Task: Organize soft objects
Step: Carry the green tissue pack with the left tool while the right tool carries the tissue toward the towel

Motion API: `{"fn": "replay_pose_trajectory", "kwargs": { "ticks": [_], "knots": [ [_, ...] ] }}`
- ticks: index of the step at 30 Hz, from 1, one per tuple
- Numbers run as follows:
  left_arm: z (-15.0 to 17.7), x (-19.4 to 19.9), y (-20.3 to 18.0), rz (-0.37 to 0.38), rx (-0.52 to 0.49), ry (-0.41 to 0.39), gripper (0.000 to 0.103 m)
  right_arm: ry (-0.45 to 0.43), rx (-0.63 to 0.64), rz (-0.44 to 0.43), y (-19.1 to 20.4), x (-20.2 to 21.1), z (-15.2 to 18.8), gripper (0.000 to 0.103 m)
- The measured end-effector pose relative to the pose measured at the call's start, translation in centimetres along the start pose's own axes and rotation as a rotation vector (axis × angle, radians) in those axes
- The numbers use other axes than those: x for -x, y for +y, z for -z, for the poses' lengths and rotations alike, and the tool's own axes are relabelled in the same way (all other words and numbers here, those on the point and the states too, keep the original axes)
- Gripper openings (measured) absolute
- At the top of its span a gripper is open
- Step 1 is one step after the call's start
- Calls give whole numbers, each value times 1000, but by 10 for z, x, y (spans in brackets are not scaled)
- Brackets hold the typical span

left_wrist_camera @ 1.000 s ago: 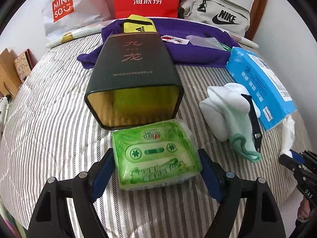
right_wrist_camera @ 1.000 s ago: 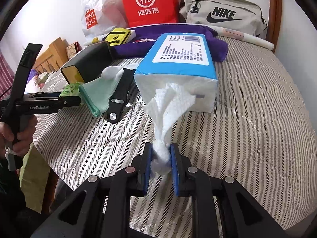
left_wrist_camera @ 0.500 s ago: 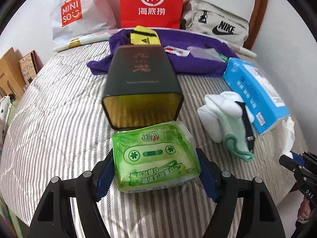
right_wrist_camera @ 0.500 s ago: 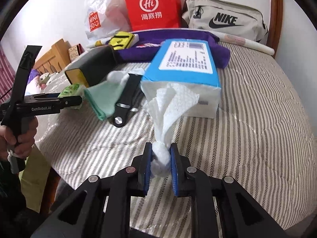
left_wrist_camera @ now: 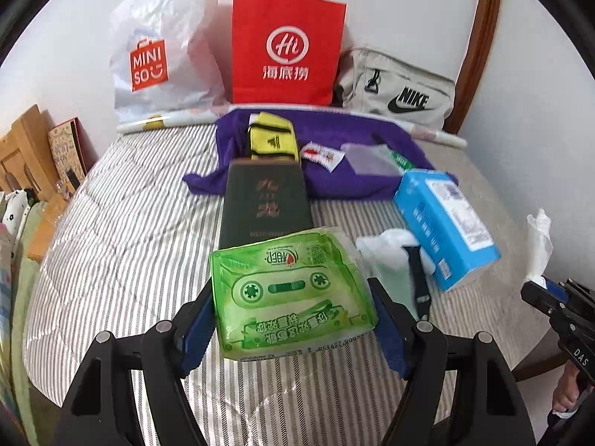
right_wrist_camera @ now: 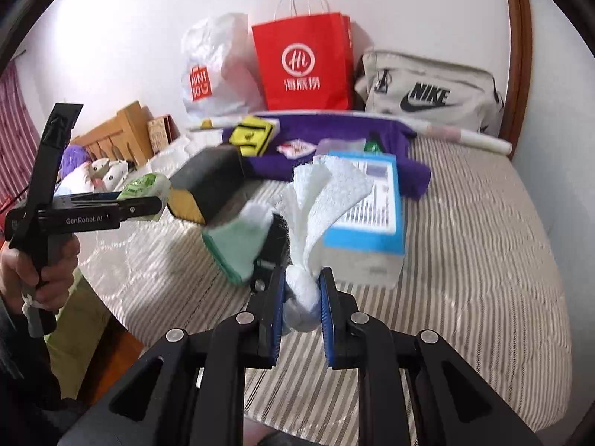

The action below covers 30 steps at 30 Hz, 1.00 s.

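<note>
My left gripper is shut on a green tissue pack and holds it above the striped bed, in front of the dark open box. My right gripper is shut on a white tissue that stands free of the blue tissue box behind it. The tissue also shows in the left wrist view at the far right. A pale green and white cloth with a black strap lies beside the blue tissue box.
A purple cloth with a yellow pouch and small packets lies at the back. A Miniso bag, a red paper bag and a Nike bag lean on the wall. Wooden furniture stands left of the bed.
My left gripper has lifted the green pack off the bed, up in front of the dark box. My right gripper has risen and pulled the tissue free of the blue box.
</note>
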<state>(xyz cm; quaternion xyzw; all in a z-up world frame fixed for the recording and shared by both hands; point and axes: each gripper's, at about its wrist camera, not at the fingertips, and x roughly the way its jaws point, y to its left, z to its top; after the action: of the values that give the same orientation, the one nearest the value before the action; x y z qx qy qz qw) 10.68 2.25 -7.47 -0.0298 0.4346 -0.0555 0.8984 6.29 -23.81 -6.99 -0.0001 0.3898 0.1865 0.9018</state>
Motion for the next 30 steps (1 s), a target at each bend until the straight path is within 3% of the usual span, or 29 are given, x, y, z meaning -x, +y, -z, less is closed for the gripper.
{"fn": "replay_pose_trajectory", "kwargs": {
  "ticks": [14, 30],
  "knots": [
    [-41, 14, -5, -11, 8, -52, 74, -68, -3, 22, -11, 5, -55, 18],
    [-86, -10, 3, -20, 21, -33, 74, -51, -4, 35, -21, -28, -105, 18]
  ]
}}
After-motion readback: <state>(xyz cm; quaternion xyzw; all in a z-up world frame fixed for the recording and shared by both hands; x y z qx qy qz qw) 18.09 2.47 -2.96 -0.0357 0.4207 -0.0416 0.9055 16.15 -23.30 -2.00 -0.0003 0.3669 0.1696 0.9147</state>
